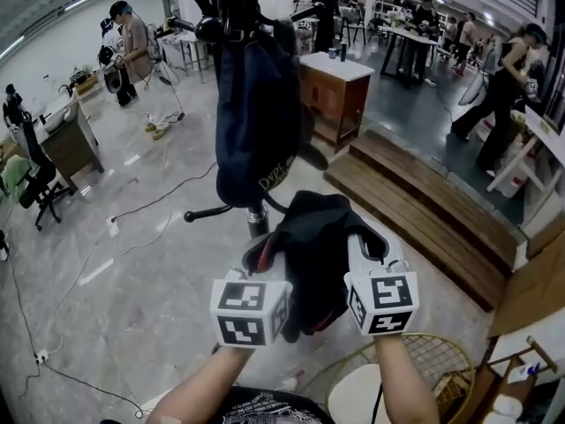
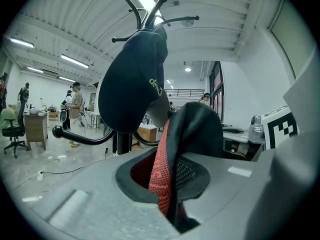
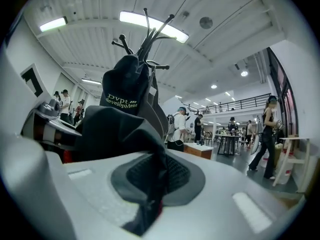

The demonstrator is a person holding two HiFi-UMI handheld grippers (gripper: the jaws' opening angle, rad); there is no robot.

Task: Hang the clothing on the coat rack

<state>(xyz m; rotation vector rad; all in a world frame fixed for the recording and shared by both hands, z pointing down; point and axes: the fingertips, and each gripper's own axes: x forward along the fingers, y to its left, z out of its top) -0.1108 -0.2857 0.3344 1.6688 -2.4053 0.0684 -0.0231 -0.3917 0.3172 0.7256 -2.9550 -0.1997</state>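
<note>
A black garment with a red inner band [image 1: 313, 253] hangs between my two grippers, just in front of the coat rack [image 1: 233, 3]. A dark navy garment [image 1: 256, 122] with pale lettering hangs on the rack. My left gripper [image 1: 267, 256] is shut on the black garment's left edge. In the left gripper view the red band [image 2: 161, 176] is pinched in the jaws, with the rack's hooks [image 2: 150, 14] above. My right gripper [image 1: 365, 244] is shut on the right edge. The right gripper view shows black cloth [image 3: 117, 134] clamped in the jaws, below the navy garment [image 3: 125, 89].
The rack's curved feet [image 1: 207, 213] spread over the floor by a white cable [image 1: 132, 219]. A wooden cabinet [image 1: 334, 95] and long wooden steps [image 1: 424, 206] lie to the right. A round wicker seat [image 1: 397, 382] is by my right arm. Several people stand farther off.
</note>
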